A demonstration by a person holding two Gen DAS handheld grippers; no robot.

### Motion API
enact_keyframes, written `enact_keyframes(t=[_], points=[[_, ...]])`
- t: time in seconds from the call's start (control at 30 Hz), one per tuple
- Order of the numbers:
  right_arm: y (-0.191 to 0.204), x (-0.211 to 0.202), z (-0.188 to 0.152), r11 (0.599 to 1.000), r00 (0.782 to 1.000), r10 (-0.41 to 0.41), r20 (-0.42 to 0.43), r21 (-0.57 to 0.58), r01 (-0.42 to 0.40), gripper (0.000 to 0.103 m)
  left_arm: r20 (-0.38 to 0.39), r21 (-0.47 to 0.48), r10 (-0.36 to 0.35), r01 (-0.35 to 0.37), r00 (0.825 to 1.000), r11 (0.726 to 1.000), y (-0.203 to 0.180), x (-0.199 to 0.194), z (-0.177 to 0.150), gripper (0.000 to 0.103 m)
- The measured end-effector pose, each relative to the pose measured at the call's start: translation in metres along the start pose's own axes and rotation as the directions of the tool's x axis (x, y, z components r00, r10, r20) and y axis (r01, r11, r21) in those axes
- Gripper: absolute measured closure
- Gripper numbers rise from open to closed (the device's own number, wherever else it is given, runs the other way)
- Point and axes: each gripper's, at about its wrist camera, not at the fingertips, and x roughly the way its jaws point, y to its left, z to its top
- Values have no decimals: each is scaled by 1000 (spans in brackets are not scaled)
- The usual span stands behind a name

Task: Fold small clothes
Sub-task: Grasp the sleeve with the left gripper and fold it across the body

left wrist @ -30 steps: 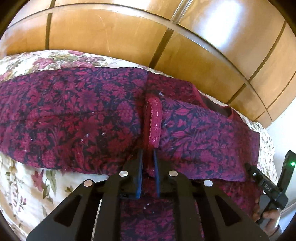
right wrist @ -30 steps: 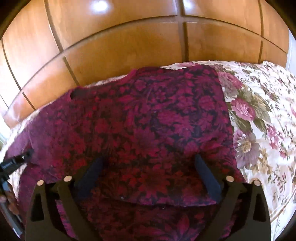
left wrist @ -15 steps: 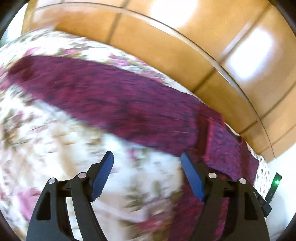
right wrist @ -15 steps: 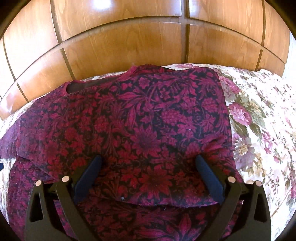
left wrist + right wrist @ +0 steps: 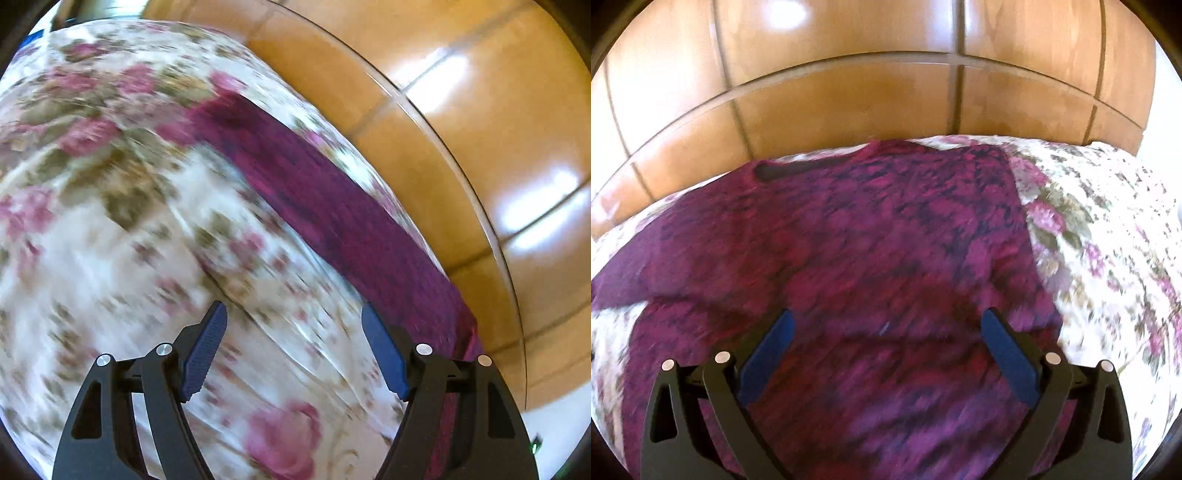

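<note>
- Dark magenta floral-print fabric garment (image 5: 849, 258) lies flat on the cream bedspread with pink rose and olive leaf print (image 5: 1108, 236); the print is smeared by blur in both views.
- Right view: garment fills the centre, a dark slit-shaped neck opening (image 5: 801, 170) at its far edge, a sleeve-like flap reaching out to the left.
- Right black plastic gripper with blue ribbed pads (image 5: 884, 341) hovers over the near part of the garment, jaws spread wide, nothing between them; touching the cloth or not, cannot tell.
- Left view: garment (image 5: 332, 206) is a long diagonal band along the far right side of the bedspread (image 5: 110, 221).
- Left black plastic gripper with blue ribbed pads (image 5: 293, 341) is spread wide over bare bedspread, holding nothing, garment just to its right.
- Glossy orange-brown wooden panelled wall (image 5: 849, 81) with thin dark grooves runs behind the bed, bright glare patches on it.
</note>
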Motion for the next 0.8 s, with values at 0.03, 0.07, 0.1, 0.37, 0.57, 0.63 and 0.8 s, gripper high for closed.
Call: enact_keyframes(t=[0.03,0.07,0.1,0.37,0.57,0.63,0.8], points=[[7,-2,-8,1000,1000,19,-11,-14,-19,2,-3,-20,-26,26,1000,999,6,-1,6,29],[14,-5,-15,999,999,33,-23,-36,-34,2,-5,-43,-51,50,999,998,11,-1,12,29],[21,-6,-21,997,999,41,-30,-59,-43,2,2,-68,-60,60,998,996,16,-1,19,29],[50,-7,-58,988,1000,-22,10,-151,24,2,12,-147,-25,26,1000,989,27,17,67,30],[48,-7,-60,992,1000,11,9,-123,-10,2,9,-220,-23,24,1000,975,37,42,93,40],[49,-7,-61,992,1000,9,14,-123,-8,2,5,-220,-1,2,1000,976,39,50,100,42],[48,-5,-61,992,1000,4,13,-127,-2,2,0,-207,32,-31,999,978,39,65,114,82]])
